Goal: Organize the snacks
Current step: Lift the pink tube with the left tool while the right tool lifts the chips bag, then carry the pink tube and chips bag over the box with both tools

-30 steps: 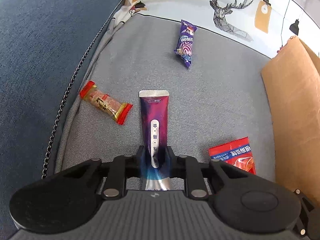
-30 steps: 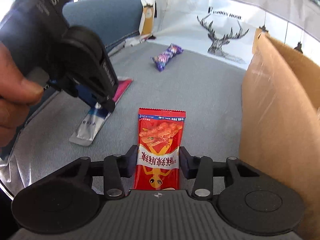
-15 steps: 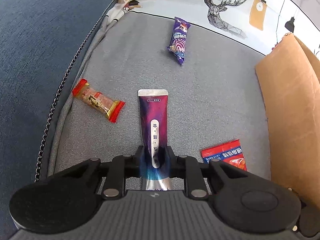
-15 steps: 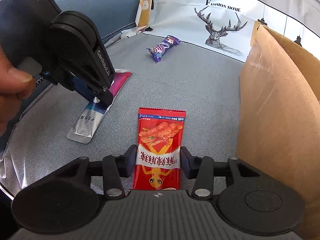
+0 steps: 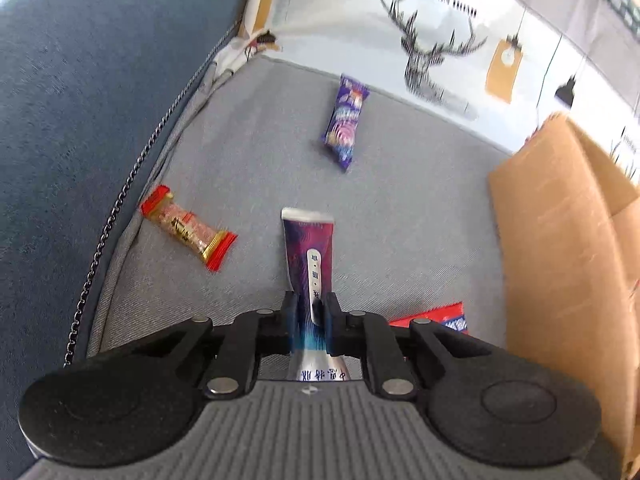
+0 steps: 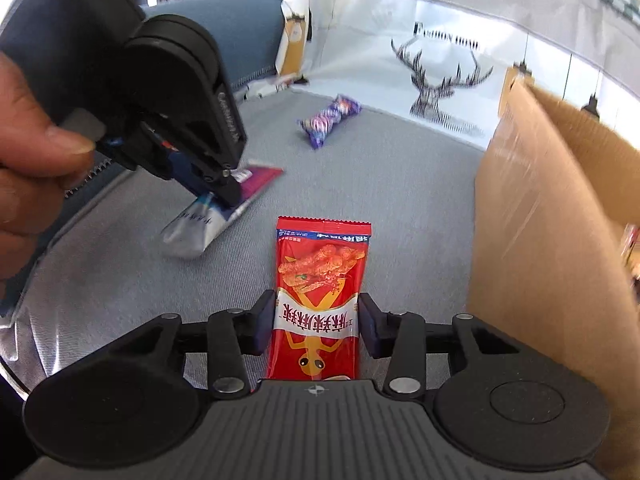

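My left gripper [image 5: 311, 322] is shut on a long purple and silver snack packet [image 5: 309, 258] and holds it off the grey sofa seat; it also shows in the right wrist view [image 6: 218, 216], hanging tilted. My right gripper [image 6: 316, 322] is shut on a red snack packet [image 6: 318, 280], whose corner shows in the left wrist view [image 5: 438, 318]. A cardboard box [image 5: 560, 264] stands at the right in both views [image 6: 540, 216].
A purple wrapped snack [image 5: 345, 122] lies far on the seat, also in the right wrist view [image 6: 330, 118]. A red and gold wrapped bar [image 5: 187, 229] lies at the left by the blue backrest [image 5: 80, 100]. A deer-print cushion [image 5: 440, 48] stands behind.
Both grippers have lifted with their packets and moved nearer the box. The purple packet's silver end is off the seat now.
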